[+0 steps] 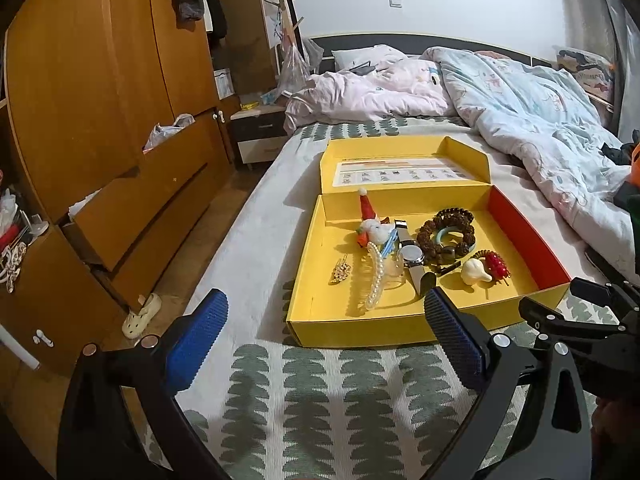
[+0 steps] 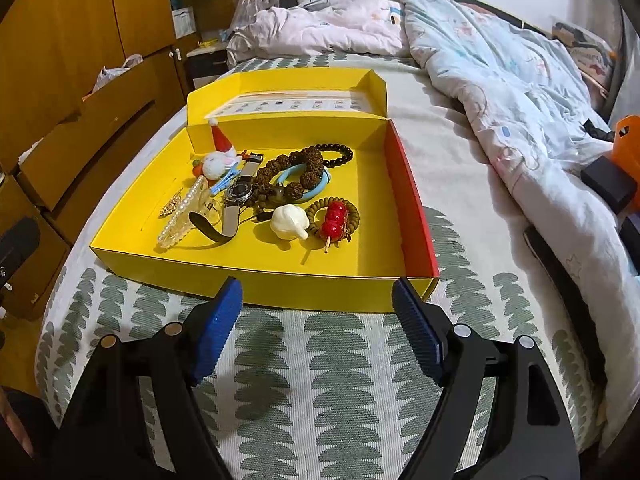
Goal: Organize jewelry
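Box (image 2: 256, 276): yellow, shallow, open on the bed (image 2: 320, 380); its long side runs across the view, and the lid (image 2: 288, 80) stands up at the far edge.
Jewelry: all inside the box, bunched toward the middle and far-left part of the floor.
Pearl strand (image 2: 180, 216): long axis runs from near-left to far-right, beside a gold clip (image 2: 170, 208).
Watch (image 2: 239, 192): face up, strap running toward the near wall, its dark end curling left.
Bead bracelets (image 2: 304, 168): brown and black loops lying flat, overlapping a blue ring, right of the watch.
Red bead stick (image 2: 334, 220): points toward the near wall, lying on a coiled brown band next to a white garlic-shaped charm (image 2: 289, 222).
Santa toy (image 2: 219, 152): hat tip points to the far wall.
Right gripper (image 2: 318, 328): jaws spread wide, holding nothing, just short of the box's near wall, the jewelry ahead of it.
Left gripper (image 1: 326, 332): also wide apart and empty, before the box's near-left corner; its right pad (image 1: 452, 332) overlaps the near wall in view.
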Motion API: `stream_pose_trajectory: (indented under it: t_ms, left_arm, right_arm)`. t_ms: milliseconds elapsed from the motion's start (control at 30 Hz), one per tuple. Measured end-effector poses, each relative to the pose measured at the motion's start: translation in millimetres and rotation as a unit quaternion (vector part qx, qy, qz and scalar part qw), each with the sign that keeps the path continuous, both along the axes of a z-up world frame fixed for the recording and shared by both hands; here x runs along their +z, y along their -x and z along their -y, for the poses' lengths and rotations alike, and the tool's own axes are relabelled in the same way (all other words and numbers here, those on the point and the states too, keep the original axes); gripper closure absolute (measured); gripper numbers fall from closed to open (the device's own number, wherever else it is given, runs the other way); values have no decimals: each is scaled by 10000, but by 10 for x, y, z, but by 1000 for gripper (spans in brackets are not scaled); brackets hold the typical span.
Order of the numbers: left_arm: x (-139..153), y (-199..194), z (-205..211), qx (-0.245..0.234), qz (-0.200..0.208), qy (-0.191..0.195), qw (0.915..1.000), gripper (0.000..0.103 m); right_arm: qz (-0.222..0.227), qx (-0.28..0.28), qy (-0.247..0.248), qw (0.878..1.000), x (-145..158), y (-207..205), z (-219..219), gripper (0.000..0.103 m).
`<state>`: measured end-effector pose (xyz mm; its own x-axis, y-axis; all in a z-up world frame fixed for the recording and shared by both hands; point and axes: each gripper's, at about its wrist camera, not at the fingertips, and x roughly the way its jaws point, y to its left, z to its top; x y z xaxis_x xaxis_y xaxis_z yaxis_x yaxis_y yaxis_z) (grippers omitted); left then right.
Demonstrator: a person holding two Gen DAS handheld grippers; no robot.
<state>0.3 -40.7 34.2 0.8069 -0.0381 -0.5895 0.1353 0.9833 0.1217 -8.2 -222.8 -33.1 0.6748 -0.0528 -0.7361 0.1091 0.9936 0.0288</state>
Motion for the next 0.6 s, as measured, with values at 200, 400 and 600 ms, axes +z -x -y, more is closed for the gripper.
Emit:
stream_pose_trajectory:
  t_ms: [200,400,600]
  left_arm:
    - [-34,-8,23,-24,-86,-46,9999,6]
    - [-43,-21,23,-29,-118,-42,9999,6]
    - [-65,-13,68,-9,-137,-102,9999,6]
  right_arm:
    - [-15,16,16,10000,-8,-3,-16,24]
    - [-24,11,15,10000,-12,-5,-19,24]
    - [-36,-39,9,10000,-20,-12,-14,24]
